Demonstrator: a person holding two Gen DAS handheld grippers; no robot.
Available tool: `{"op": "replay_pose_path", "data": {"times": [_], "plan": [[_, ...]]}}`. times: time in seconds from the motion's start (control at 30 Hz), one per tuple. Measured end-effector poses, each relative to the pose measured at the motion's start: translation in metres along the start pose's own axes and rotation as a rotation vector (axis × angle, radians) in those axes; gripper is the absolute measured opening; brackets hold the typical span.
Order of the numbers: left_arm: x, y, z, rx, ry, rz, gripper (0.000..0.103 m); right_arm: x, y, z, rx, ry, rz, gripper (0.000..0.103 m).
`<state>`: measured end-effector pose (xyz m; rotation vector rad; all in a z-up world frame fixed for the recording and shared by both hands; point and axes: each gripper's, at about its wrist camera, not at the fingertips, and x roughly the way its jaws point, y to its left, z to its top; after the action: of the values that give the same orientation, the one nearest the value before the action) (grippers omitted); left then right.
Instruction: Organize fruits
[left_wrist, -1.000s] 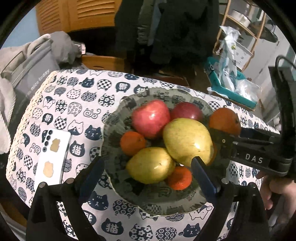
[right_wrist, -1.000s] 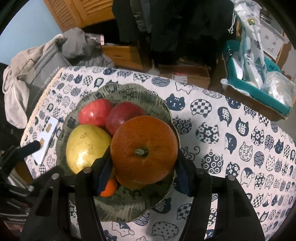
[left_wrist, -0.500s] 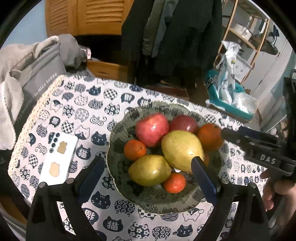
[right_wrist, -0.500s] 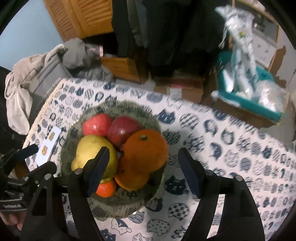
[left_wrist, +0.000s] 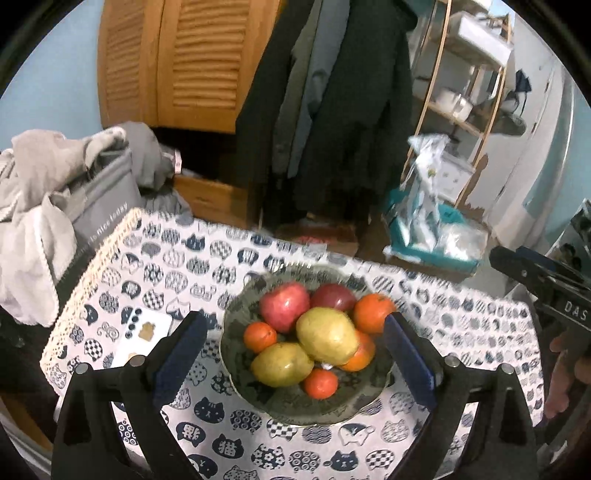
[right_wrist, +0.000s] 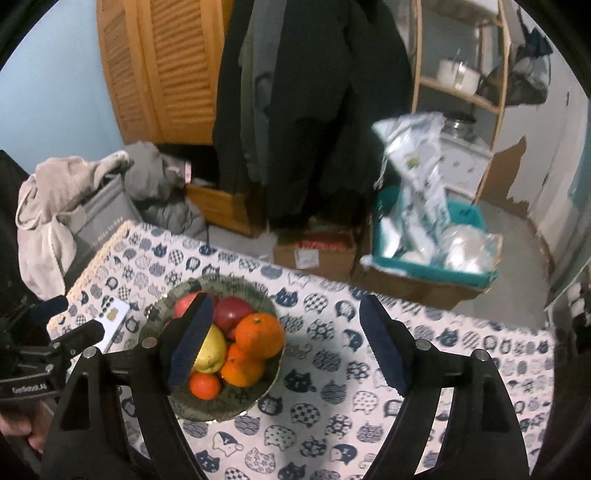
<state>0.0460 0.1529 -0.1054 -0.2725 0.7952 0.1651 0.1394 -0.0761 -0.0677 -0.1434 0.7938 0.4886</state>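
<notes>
A dark patterned bowl on the cat-print tablecloth holds two red apples, two yellow-green pears, oranges and small tangerines. The large orange lies on the pile at the bowl's right side. My left gripper hangs above and in front of the bowl, its jaws wide, still opening, with nothing between them. My right gripper is also above the bowl, its jaws opening, and they touch no fruit. Its left finger hides part of a pear.
A white phone lies on the cloth left of the bowl. A grey bag with clothes stands past the table's left edge. Cardboard boxes and a teal bin of packets sit on the floor beyond the far edge.
My right gripper opened and let go of the large orange, which now rests in the bowl. Both grippers rose and drew back from the bowl, which now looks smaller.
</notes>
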Motion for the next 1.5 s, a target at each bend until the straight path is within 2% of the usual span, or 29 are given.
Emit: {"op": "replay_pose_path", "data": {"times": [0.17, 0.43, 0.7, 1.07, 1.5], "plan": [[-0.035, -0.013, 0.012, 0.023, -0.096, -0.001, 0.103, -0.046, -0.001, 0.006, -0.025, -0.086, -0.040, 0.082], [-0.091, -0.034, 0.023, 0.070, -0.250, 0.032, 0.103, -0.116, -0.007, 0.011, -0.035, -0.233, -0.076, 0.083], [-0.133, -0.056, 0.026, 0.126, -0.359, 0.040, 0.103, -0.161, -0.015, 0.001, -0.030, -0.338, -0.123, 0.083], [-0.163, -0.084, 0.025, 0.176, -0.429, 0.005, 0.103, -0.206, -0.033, -0.021, -0.017, -0.439, -0.187, 0.084], [-0.169, -0.102, 0.023, 0.198, -0.426, -0.020, 0.103, -0.213, -0.050, -0.031, 0.024, -0.438, -0.194, 0.084]]}}
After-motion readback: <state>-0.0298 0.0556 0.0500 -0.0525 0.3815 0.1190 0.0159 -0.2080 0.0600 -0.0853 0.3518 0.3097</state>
